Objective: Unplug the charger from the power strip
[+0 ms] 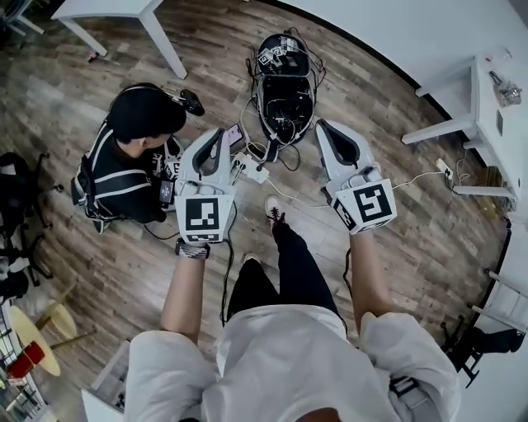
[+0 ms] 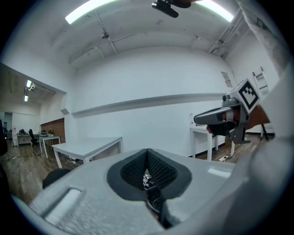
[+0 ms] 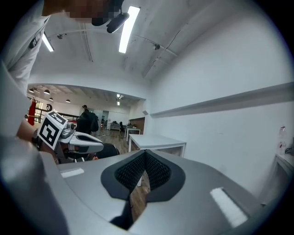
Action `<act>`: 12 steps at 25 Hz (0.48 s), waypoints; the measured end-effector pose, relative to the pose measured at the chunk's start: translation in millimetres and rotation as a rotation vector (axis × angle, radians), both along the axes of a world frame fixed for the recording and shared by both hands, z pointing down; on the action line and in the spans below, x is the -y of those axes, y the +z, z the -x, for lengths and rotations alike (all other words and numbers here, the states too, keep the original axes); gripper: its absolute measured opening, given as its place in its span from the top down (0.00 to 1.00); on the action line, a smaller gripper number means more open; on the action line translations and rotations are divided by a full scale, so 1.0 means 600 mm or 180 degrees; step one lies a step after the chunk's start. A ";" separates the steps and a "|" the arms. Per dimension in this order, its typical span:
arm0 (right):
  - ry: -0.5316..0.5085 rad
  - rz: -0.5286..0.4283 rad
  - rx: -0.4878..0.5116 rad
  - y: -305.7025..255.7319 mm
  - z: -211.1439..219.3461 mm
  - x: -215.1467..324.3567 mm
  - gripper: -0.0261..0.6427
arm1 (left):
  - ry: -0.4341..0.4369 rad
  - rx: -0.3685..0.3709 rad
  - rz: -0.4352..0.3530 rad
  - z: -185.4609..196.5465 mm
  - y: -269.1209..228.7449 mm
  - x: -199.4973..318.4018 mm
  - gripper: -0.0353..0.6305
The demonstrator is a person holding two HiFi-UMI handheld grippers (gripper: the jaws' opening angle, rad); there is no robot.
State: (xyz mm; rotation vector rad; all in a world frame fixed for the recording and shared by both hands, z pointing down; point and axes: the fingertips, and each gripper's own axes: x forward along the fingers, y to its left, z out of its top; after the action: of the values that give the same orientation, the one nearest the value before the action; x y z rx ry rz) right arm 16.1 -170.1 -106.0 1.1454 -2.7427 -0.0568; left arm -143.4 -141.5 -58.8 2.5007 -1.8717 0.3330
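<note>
I am looking steeply down from the head camera onto a wooden floor (image 1: 396, 239). Both grippers are held up, well above that floor and pointing away from me.

The left gripper (image 1: 219, 132) has its jaws together with nothing between them. Its own view shows the dark ribbed pads (image 2: 158, 170) meeting at the tip. The right gripper (image 1: 321, 124) looks the same: jaws closed, pads (image 3: 156, 172) meeting, nothing held. Each gripper also shows at the edge of the other one's view, level and empty.

The white power strip (image 1: 250, 169) lies on the floor, under the tip of the left gripper as the head view sees it. Neither gripper touches it. Cables crowd around it, and I cannot tell from this height which plug is the charger or whether it is seated in the strip. A thin white cable (image 1: 417, 176) runs from that cluster to the right, towards a small white socket block (image 1: 445, 170) beside a table leg.

Just beyond the strip stands an open black case (image 1: 285, 91) with wires spilling from it. A person (image 1: 132, 157) in dark striped clothing crouches on the floor to the left of the strip, close to the left gripper in the picture. A white table (image 1: 124, 8) stands at the far left of the floor and another (image 1: 493, 115) along the right wall.
</note>
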 end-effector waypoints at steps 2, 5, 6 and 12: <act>0.0015 -0.0006 0.0049 -0.045 -0.001 -0.017 0.96 | 0.0009 0.0010 -0.0015 0.000 -0.046 -0.018 0.94; 0.0047 -0.0013 0.0113 -0.099 -0.008 -0.047 0.96 | 0.0020 0.0042 -0.0009 -0.004 -0.101 -0.050 0.94; 0.0054 -0.0016 0.0116 -0.115 -0.010 -0.058 0.96 | 0.0025 0.0045 0.0001 -0.006 -0.116 -0.062 0.94; 0.0129 -0.0029 0.0197 -0.192 -0.009 -0.119 0.96 | 0.0020 0.0018 0.0027 0.000 -0.184 -0.126 0.94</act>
State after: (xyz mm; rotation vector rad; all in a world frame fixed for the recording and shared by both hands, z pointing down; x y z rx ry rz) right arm 21.7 -98.8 -221.4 1.2246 -2.7743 -0.0292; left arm -143.4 -66.1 -169.2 2.5036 -1.8607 0.3475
